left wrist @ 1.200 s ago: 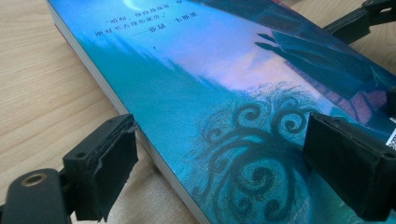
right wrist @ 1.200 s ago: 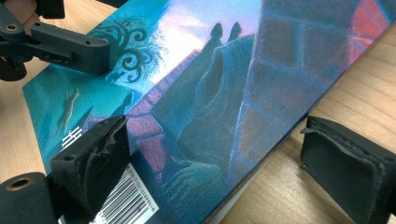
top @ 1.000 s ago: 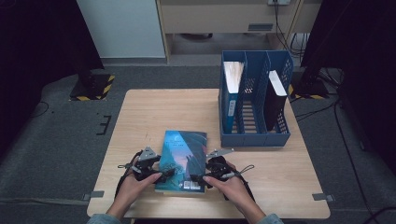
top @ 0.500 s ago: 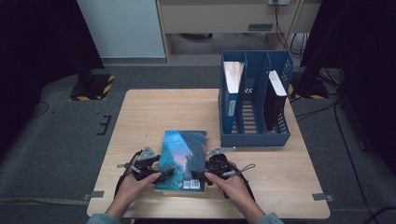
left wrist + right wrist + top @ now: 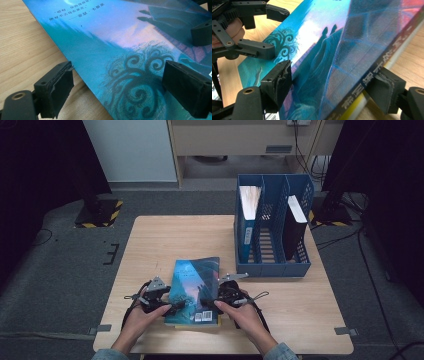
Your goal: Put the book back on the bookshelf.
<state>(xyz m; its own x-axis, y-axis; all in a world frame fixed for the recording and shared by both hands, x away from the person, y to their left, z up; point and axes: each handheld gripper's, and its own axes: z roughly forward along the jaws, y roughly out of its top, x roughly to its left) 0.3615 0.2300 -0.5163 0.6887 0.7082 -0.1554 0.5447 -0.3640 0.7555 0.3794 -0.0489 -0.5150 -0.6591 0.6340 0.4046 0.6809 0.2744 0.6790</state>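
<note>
Now we are closing the right tool (image 5: 214,296) on the book's (image 5: 194,285) spine edge; its jaws have just been narrowing, pads straddling cover and underside, apparently touching. The left tool (image 5: 175,306) is standing wide, straddling the opposite edge, unclamped. Compared with earlier, the book is lying unmoved near the tabletop's (image 5: 165,240) front edge, lift apparently imminent.

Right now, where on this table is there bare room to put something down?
The far left half of the table, from its far edge down to the book, is bare wood. So is the near right corner, below the blue file rack. The near middle is crowded: book, both hands and grippers.
</note>
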